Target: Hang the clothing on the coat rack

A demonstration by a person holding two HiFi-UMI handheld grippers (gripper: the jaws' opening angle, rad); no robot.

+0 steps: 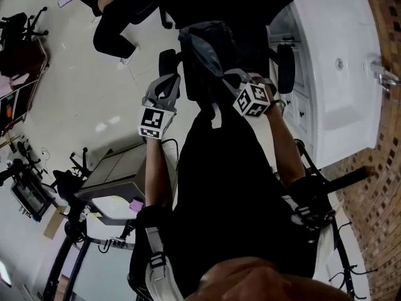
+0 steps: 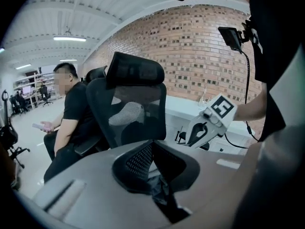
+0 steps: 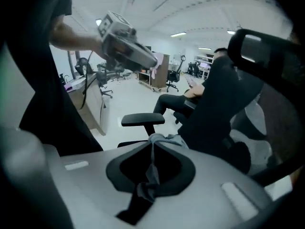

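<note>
The black mesh-backed office chair [image 2: 136, 104] stands right in front of the person. The slate-grey cloth garment [image 1: 207, 52] is bunched against it between the two armrests. It is not on any coat rack, and no view shows a rack at all.

Both grippers have hold of the garment. The left gripper [image 2: 161, 192] has its grey fingers [image 2: 90, 185] pressed together on a dark fold of the cloth. The right gripper [image 3: 145, 190] has its fingers [image 3: 219, 185] pinching a twisted strip of the same grey fabric, which runs up from the pinch to the bunch by the chair.

The step in hand looks like lifting the garment clear of the chair. To do it well, both pinches should be firm and the two hands should rise together. That way the cloth hangs free between them and does not drag over an armrest or snag on the headrest.

As far as can be told, the grips are on loose folds, not on a collar or loop. A hold nearer the neckline would probably be needed before hooking. A seated person in black [image 2: 71, 113] is just behind the chair, so the swing toward the rack should go wide of them.
</note>
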